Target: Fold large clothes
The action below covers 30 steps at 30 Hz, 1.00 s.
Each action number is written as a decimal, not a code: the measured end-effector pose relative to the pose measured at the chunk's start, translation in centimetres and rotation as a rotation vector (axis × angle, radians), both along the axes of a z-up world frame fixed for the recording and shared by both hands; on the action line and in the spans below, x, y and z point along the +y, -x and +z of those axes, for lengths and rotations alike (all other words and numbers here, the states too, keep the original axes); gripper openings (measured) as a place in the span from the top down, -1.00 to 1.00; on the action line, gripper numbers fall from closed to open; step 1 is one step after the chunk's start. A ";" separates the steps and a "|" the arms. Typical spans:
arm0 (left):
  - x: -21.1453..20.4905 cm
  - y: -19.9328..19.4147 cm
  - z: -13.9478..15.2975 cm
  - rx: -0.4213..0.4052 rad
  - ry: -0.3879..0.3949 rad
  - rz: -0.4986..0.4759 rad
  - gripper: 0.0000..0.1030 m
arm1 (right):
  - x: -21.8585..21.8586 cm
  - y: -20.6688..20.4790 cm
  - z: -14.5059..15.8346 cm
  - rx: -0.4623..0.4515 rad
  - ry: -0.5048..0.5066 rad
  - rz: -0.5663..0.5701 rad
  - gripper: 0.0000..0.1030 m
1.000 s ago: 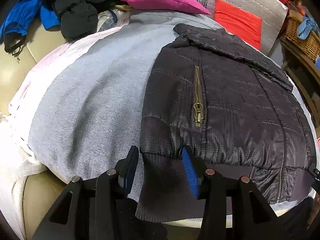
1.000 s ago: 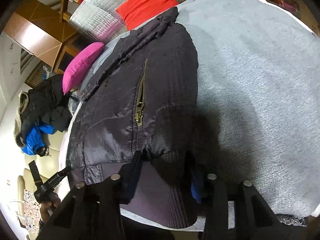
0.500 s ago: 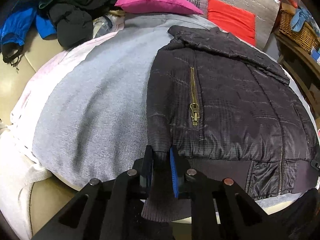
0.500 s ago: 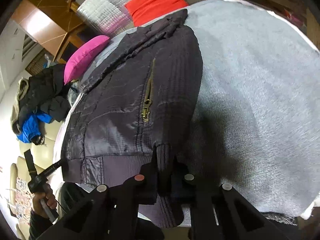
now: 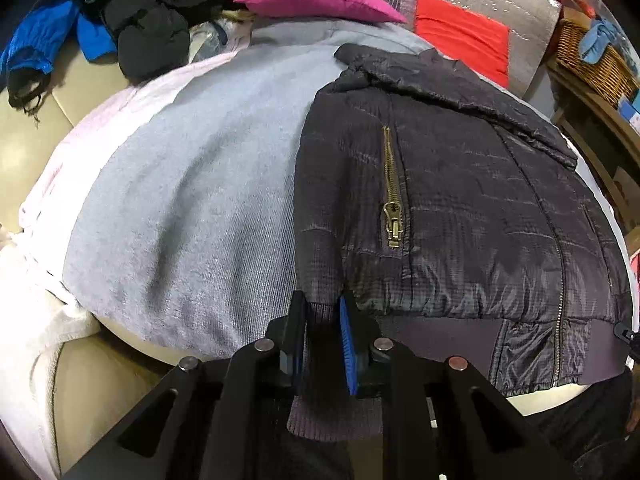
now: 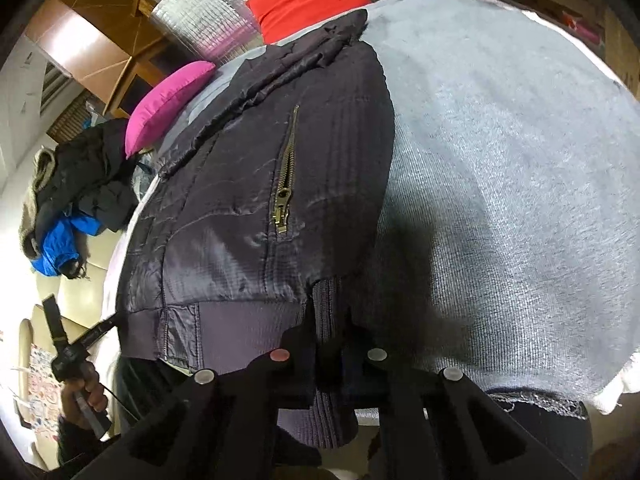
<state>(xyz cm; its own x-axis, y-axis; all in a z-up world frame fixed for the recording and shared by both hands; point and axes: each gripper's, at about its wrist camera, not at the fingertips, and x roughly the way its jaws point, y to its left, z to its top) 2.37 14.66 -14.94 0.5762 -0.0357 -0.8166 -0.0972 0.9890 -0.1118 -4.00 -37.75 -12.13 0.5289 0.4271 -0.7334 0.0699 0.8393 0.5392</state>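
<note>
Left wrist view: the left gripper (image 5: 323,332) is clamped on a ribbed cuff (image 5: 334,412) of the black quilted jacket (image 5: 460,208), which is spread on a grey blanket (image 5: 192,208). The right gripper (image 6: 328,344) is clamped on the other cuff (image 6: 326,304).

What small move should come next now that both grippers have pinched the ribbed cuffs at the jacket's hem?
Probably lift both cuffs slightly and carry the hem toward the collar. The left gripper and right gripper are each shut on a ribbed knit cuff of the dark quilted jacket, which lies flat on the grey blanket, sleeves folded in.
</note>
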 end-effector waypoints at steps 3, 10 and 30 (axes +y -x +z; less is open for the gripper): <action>0.5 -0.5 -0.1 0.004 0.021 0.013 0.53 | -0.5 -0.1 -0.1 -0.012 -0.024 -0.019 0.61; 0.7 -0.6 -0.3 0.002 0.072 0.023 0.42 | -0.5 -0.4 0.0 -0.032 -0.048 -0.022 -0.48; -0.7 0.4 1.2 -0.018 -0.028 -0.026 0.71 | 0.1 0.2 0.5 -0.001 0.003 0.033 0.83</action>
<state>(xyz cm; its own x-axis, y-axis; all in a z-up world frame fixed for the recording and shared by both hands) 1.96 13.98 -13.71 0.5901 -0.0282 -0.8068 -0.0693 0.9939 -0.0854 -4.20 -37.62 -11.66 0.5151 0.4421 -0.7343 0.0418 0.8428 0.5367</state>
